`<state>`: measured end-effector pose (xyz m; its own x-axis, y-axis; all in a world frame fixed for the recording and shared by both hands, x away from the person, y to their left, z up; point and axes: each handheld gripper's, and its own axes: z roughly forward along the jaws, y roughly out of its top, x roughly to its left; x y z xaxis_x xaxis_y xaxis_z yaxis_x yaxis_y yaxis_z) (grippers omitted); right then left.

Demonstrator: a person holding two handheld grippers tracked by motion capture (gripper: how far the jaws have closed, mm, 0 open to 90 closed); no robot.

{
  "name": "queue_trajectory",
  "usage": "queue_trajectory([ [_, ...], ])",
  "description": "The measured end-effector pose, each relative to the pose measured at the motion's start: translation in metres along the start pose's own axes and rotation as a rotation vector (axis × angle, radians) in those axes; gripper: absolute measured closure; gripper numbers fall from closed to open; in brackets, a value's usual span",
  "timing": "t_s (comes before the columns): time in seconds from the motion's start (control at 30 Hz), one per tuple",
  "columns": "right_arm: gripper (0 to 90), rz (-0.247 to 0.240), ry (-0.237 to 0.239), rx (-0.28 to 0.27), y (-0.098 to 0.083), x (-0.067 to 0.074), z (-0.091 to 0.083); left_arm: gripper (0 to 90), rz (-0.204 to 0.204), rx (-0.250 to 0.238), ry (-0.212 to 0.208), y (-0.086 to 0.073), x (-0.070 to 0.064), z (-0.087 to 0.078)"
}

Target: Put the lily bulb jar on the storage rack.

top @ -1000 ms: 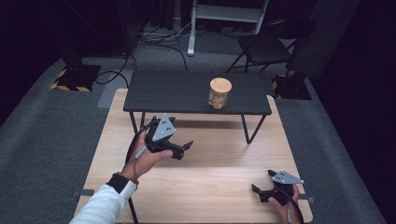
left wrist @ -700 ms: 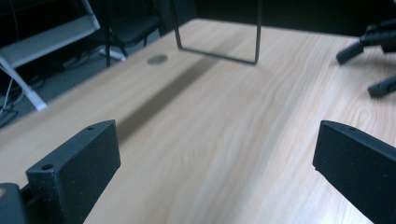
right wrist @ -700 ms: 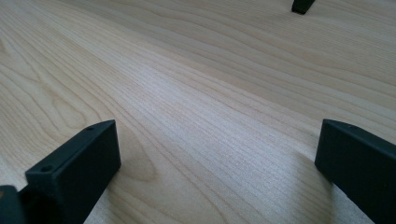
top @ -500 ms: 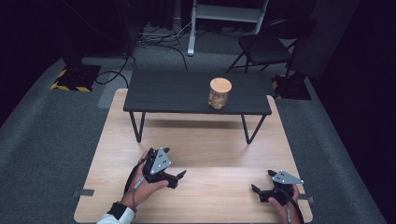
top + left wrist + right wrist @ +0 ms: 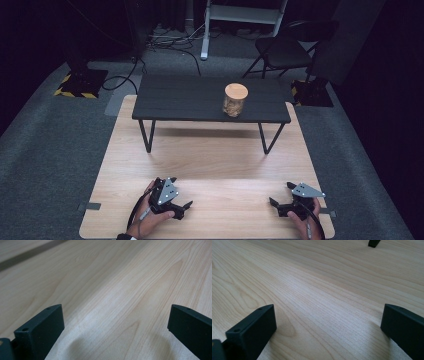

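Observation:
My left gripper (image 5: 184,209) rests low on the pale wooden board (image 5: 210,160) near its front left, held in a hand, jaws pointing right. Its own view has both black jaws (image 5: 115,322) wide apart with only wood grain between them, so it is open. My right gripper (image 5: 280,194) sits at the board's front right, jaws pointing left, and it is open and empty (image 5: 328,322) too. A glass jar with a wooden lid (image 5: 235,99) stands far from both, on the right half of a low black table (image 5: 190,100).
The black table stands on thin legs across the far half of the board; one leg foot (image 5: 374,243) appears in the right gripper view. Grey carpet (image 5: 60,150) surrounds the board. A dark chair (image 5: 285,50) and cables lie beyond.
My left gripper has come back from mid-board toward the front edge and dropped down onto the wood. The right gripper and the jar have stayed put.

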<state>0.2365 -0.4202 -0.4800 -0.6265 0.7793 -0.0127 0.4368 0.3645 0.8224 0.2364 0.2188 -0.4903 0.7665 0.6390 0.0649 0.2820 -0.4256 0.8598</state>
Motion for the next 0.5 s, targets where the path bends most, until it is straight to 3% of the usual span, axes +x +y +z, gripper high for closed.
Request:
queue_trajectory([
  [0.07, 0.0, 0.0, 0.0, 0.0, 0.0, 0.0, 0.0, 0.7, 0.017, 0.014, 0.011, 0.0004, -0.003, 0.0026],
  [0.17, 0.0, 0.0, 0.0, 0.0, 0.0, 0.0, 0.0, 0.7, 0.028, 0.014, -0.006, 0.0008, -0.0013, 0.0033],
  [0.27, 0.0, -0.001, -0.001, 0.0, -0.0001, 0.0002, 0.0, 0.7, -0.01, 0.025, -0.006, 0.0026, 0.0014, 0.0044],
  [0.5, 0.0, 0.0, -0.001, 0.0, -0.0001, 0.0002, 0.0, 0.6, -0.054, 0.047, -0.012, 0.0058, 0.0062, 0.0057],
])
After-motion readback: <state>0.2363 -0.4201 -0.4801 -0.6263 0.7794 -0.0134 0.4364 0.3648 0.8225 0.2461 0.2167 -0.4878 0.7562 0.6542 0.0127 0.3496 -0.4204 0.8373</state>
